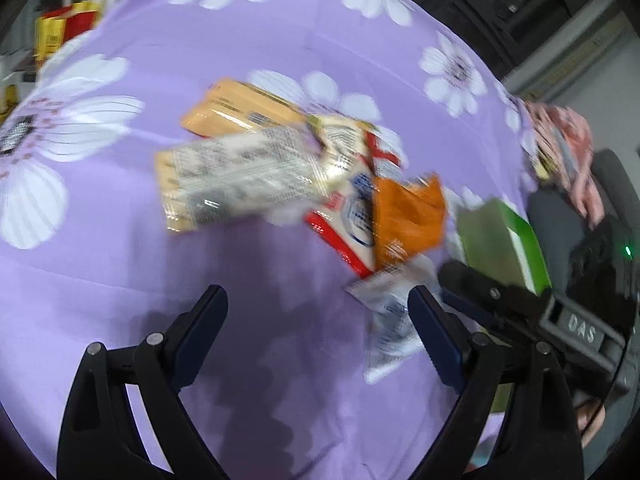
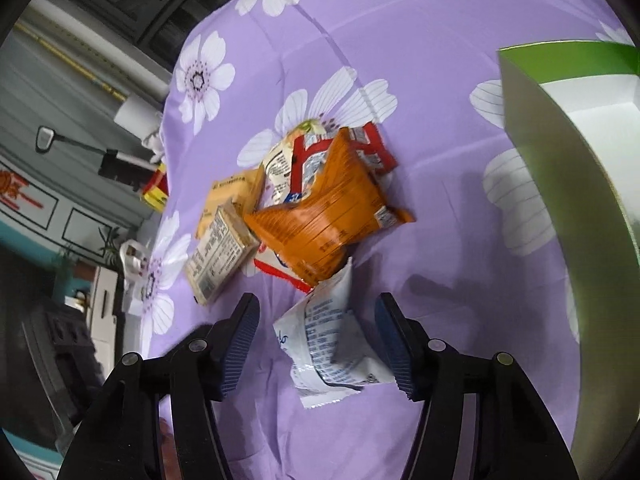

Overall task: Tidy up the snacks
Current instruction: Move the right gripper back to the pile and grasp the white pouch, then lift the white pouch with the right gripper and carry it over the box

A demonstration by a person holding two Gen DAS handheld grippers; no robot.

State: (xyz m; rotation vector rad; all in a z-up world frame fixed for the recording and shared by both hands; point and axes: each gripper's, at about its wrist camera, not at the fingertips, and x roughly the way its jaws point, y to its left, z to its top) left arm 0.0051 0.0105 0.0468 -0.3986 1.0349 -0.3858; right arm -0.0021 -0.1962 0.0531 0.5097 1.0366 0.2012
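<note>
Plainly, the right gripper (image 2: 316,338) has its jaws partly closed around a white sachet (image 2: 332,344), which lies on the purple cloth (image 2: 420,240) between the pads; the right pad looks to meet its edge, but the left pad stands clear, so no grip shows yet. Its film looks thin, crinkly and light, likely slippery, so it is best pinched across the flatter middle, not the sealed corner. Just beyond it sits the heap: an orange bag (image 2: 332,216) on top of a red-and-white pack (image 2: 308,160), with a tan bar (image 2: 220,256) and a yellow pack (image 2: 232,196) to the left. A green box (image 2: 560,152) stands open at the right. The left gripper (image 1: 318,312) hangs wide and empty, near the sachet's left side.
</note>
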